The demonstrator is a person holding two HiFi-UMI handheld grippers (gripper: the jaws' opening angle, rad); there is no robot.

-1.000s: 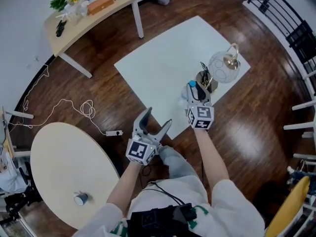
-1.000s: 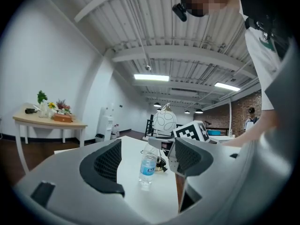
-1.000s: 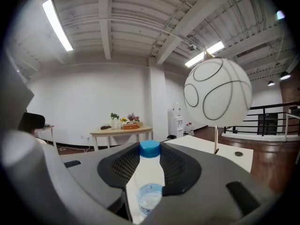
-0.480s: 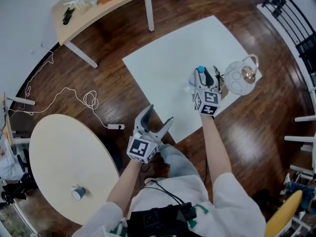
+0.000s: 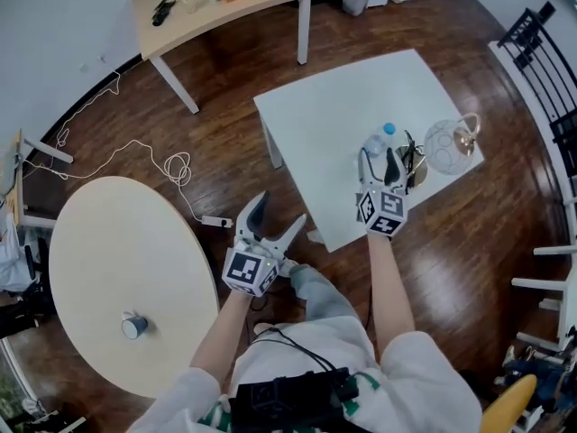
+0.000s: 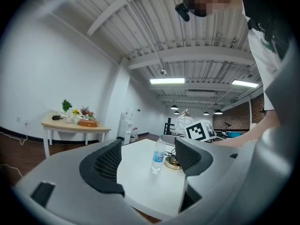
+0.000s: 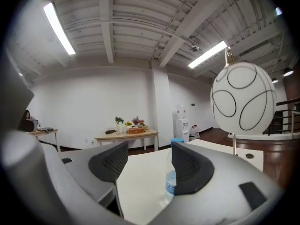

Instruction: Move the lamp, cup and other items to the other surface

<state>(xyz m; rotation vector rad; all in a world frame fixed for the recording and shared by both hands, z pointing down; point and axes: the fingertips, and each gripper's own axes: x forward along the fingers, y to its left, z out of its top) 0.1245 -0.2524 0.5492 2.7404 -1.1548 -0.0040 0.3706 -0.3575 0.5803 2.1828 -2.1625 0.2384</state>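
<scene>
Right gripper [image 5: 378, 157], jaws opening and empty, faces the water bottle [image 5: 378, 142] beside the lamp [image 5: 448, 147] at the white table's [image 5: 343, 106] right corner; left gripper [image 5: 281, 210] hangs wide, empty. Next, likely: straddle the bottle and close.

- The bottle [image 5: 379, 141] and the lamp [image 5: 448, 145] stood at the right table's [image 5: 334, 115] near right corner, the lamp to the right.
- The cup [image 5: 133, 326] stood on the left table [image 5: 99, 242].
- A desk [image 5: 225, 7] stood far left.

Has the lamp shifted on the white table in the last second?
No. The lamp sits at the same right-hand corner of the white table as before; only the view has swung.
</scene>
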